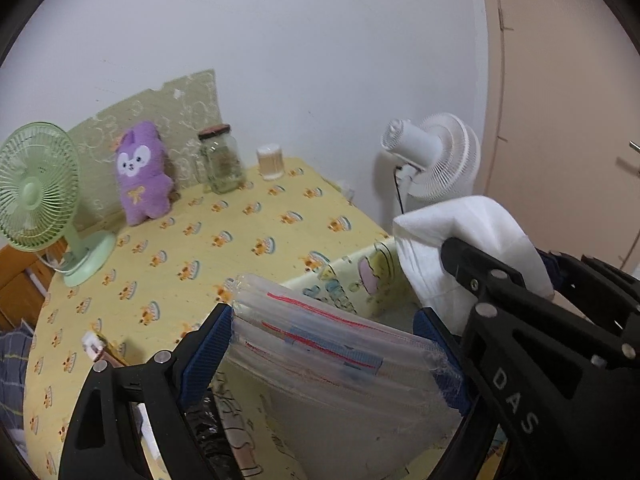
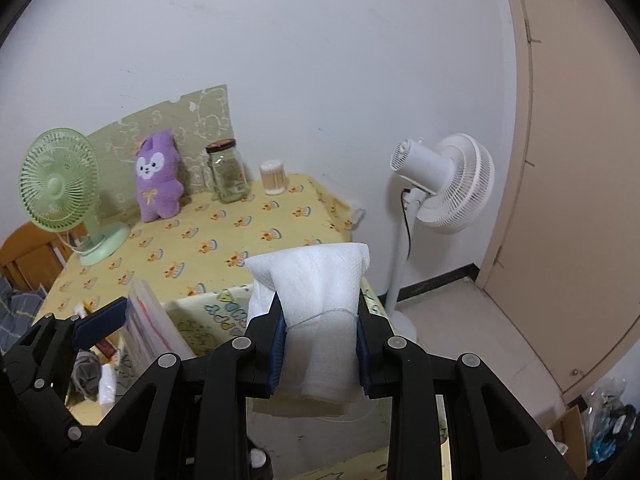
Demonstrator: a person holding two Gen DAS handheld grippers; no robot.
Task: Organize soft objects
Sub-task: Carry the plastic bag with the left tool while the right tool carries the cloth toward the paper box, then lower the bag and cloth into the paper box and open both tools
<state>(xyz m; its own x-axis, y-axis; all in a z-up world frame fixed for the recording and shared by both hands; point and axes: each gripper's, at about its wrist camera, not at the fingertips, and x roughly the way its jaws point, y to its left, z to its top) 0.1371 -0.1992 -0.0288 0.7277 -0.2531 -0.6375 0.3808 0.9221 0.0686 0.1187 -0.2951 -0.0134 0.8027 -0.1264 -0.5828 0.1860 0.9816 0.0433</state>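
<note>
My left gripper (image 1: 326, 344) is shut on a clear zip bag (image 1: 332, 360) with red and blue seal lines, held above a yellow cartoon-print storage box (image 1: 352, 280). My right gripper (image 2: 320, 340) is shut on a folded white foam sheet (image 2: 320, 300) tied with a thread; the sheet also shows in the left wrist view (image 1: 460, 240) at the right. The left gripper and the bag show in the right wrist view (image 2: 148, 320) at lower left. A purple plush toy (image 1: 142, 174) leans against the wall at the back of the table.
The table has a yellow printed cloth (image 1: 200, 240). On it stand a green desk fan (image 1: 40, 200), a glass jar (image 1: 222, 164) and a small cotton-swab container (image 1: 271, 162). A white floor fan (image 2: 440, 184) stands to the right, next to a beige door (image 2: 580, 160).
</note>
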